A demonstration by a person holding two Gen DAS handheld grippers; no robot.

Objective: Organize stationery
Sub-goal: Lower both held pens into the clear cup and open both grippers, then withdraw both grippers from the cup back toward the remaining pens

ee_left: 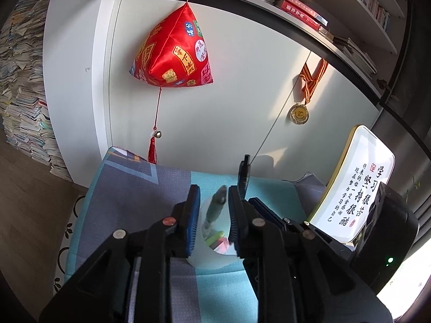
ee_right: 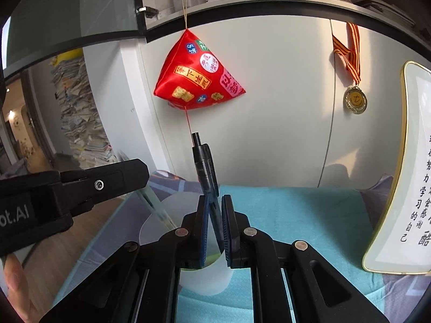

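Left gripper (ee_left: 214, 215) narrowly parted around a clear pen (ee_left: 215, 208) tilted inside the translucent cup (ee_left: 212, 255) on the teal mat (ee_left: 150, 196); right gripper (ee_right: 215, 227) clamped on a black pen (ee_right: 207, 172), tip down over the same cup.

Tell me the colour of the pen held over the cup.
Black, with a dark translucent barrel; the pen shows best in the right wrist view.
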